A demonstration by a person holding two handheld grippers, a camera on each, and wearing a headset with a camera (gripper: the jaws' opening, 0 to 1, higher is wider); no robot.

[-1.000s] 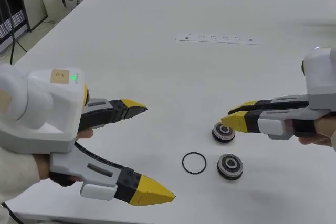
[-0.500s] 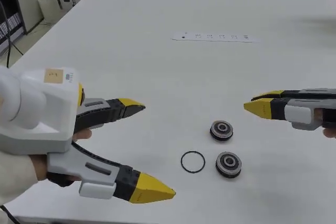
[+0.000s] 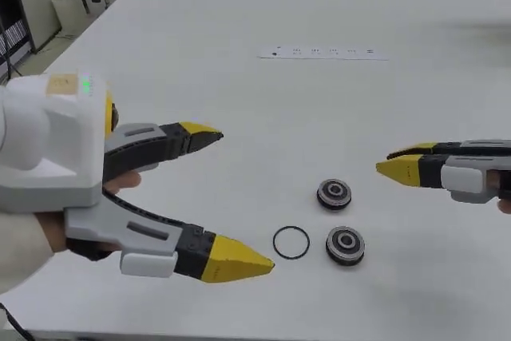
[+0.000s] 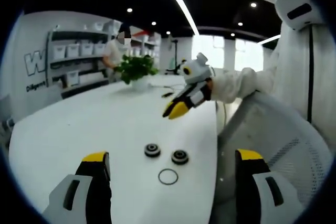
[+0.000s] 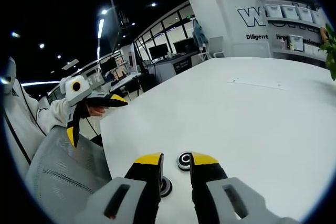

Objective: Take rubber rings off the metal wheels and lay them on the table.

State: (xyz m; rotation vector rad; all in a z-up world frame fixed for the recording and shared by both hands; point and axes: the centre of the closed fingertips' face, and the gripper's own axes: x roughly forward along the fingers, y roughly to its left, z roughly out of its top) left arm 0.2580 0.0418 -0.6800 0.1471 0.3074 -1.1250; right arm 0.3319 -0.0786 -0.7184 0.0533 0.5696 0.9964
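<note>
A: Eyes on the white table. The left gripper sits at the near left, jaws spread wide, nothing between them.

B: Over on the right, the right gripper is pinched narrow with only a slim gap showing, and it carries nothing either. Its yellow tips point left toward the far wheel, near it but not touching.

A: The near wheel lies just this side of that one, close but apart. Both lie flat, each with a dark outer band.

B: There's the prize: one loose rubber ring, flat on the table just left of the near wheel, not touching it.

A: In the right gripper view, one wheel peeks through that slim gap between the jaws.

B: Far up the table, a white socket strip.
</note>
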